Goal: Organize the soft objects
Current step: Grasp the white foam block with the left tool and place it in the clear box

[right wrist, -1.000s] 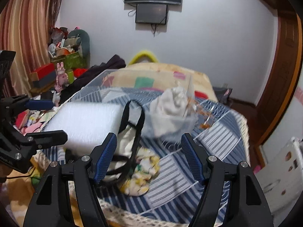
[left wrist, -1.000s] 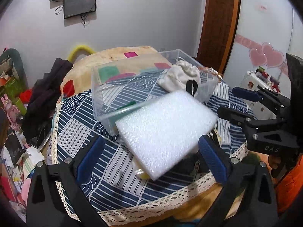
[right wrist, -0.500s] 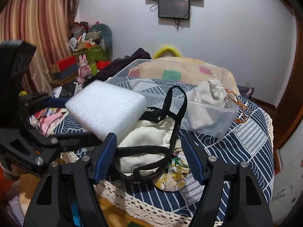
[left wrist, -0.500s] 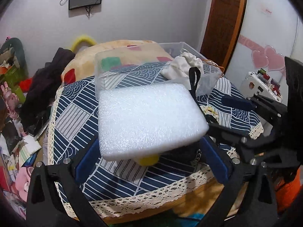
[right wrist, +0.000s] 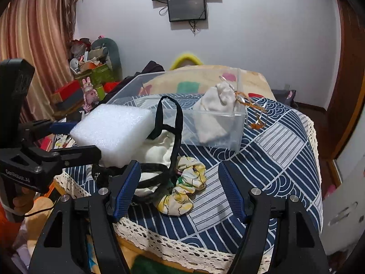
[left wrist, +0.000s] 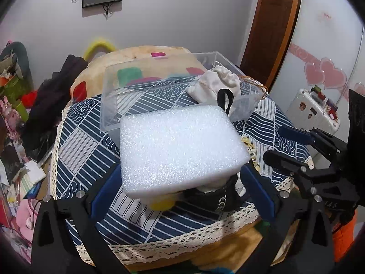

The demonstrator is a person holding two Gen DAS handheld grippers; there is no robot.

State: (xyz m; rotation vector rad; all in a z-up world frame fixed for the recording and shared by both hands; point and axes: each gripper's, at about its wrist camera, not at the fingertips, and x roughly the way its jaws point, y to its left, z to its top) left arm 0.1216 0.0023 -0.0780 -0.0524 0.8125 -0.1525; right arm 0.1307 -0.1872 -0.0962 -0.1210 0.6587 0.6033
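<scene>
The white rectangular foam block [left wrist: 180, 148], pinched between the left gripper [left wrist: 180, 187] jaws, has been levelled above the black-strapped cream bag [right wrist: 157, 150], short of the clear plastic bin [right wrist: 235, 118], while the right gripper [right wrist: 178, 189] is held spread and empty.

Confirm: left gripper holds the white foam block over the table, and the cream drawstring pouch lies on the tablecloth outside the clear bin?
Not quite. The cream drawstring pouch sits inside the clear bin, as the right wrist view shows. The left gripper does hold the white foam block over the table.
</scene>
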